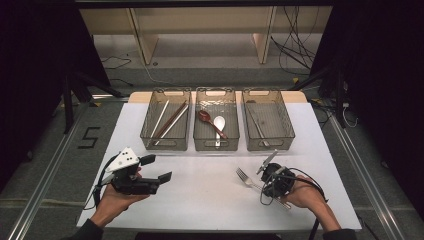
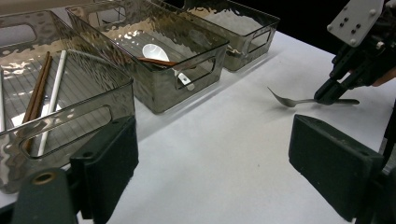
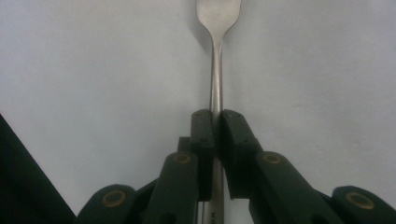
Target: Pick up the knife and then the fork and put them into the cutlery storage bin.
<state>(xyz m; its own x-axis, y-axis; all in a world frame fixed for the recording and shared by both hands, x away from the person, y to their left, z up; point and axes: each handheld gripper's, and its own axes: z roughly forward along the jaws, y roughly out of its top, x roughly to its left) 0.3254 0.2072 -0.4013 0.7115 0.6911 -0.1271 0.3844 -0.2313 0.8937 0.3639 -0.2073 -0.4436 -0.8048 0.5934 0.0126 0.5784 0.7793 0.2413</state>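
fork (image 3: 215,84) | lies on the surface (image 1: 210,195) | your right tongs (image 3: 215,122) pinch its handle | your left tongs (image 2: 212,163) gape, holding nothing

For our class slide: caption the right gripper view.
Right gripper shut on a metal fork, its handle clamped, above a white table.

Table: a white rectangular table (image 1: 200,200) carried everything.
Bins: three clear smoky plastic bins stood side by side along the far edge.
Left bin (image 1: 165,120): held white chopsticks (image 1: 160,119) and brown wooden chopsticks (image 1: 171,120), lying lengthwise.
Middle bin (image 1: 216,120): held a brown wooden spoon (image 1: 210,122) crossing a white ceramic spoon (image 1: 219,125).
Right bin (image 1: 268,120): held a thin metal utensil (image 1: 257,125), kind unclear.
Floor: a black "5" mark (image 1: 89,137) lay left of the table; cables (image 1: 295,47) trailed beyond it.
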